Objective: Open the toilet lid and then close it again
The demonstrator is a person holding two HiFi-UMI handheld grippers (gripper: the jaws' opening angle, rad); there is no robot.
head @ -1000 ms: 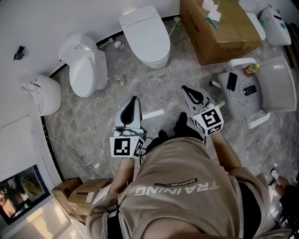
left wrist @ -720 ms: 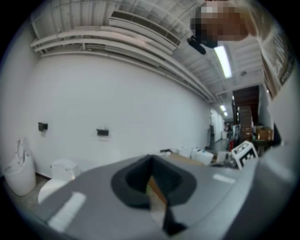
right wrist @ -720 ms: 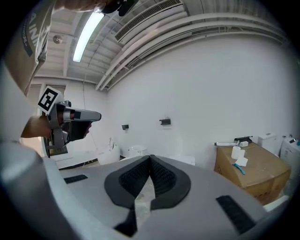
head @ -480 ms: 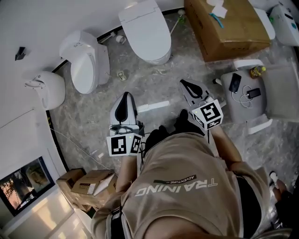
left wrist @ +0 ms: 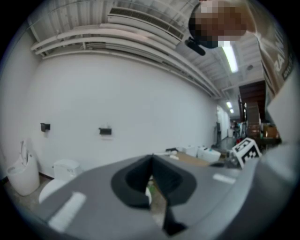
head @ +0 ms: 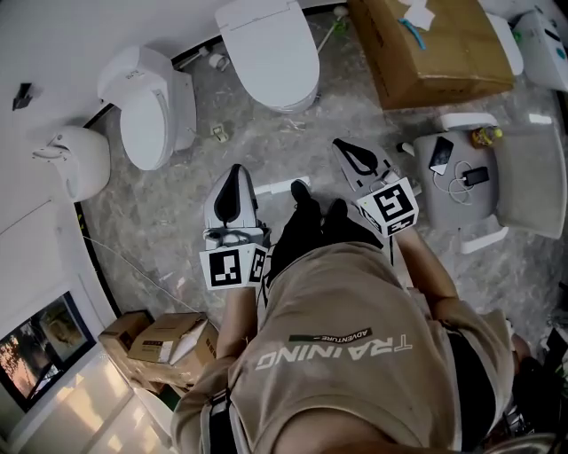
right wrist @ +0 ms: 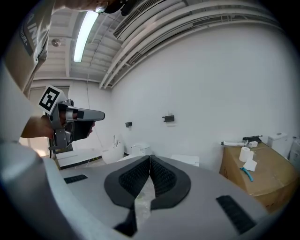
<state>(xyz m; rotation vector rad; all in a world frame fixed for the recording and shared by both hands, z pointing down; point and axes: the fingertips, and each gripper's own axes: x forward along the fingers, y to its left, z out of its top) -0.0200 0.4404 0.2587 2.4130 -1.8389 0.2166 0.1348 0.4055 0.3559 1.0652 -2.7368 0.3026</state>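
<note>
Currently: left gripper (head: 236,172) and right gripper (head: 342,145), jaws pressed together, empty, aimed at the closed toilet lid (head: 272,55), probably mid-approach.

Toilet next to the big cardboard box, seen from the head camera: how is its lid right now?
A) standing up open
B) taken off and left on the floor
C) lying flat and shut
C: in the head view the toilet beside the cardboard box has its lid lying flat, a smooth white oval with no opening showing.
</note>
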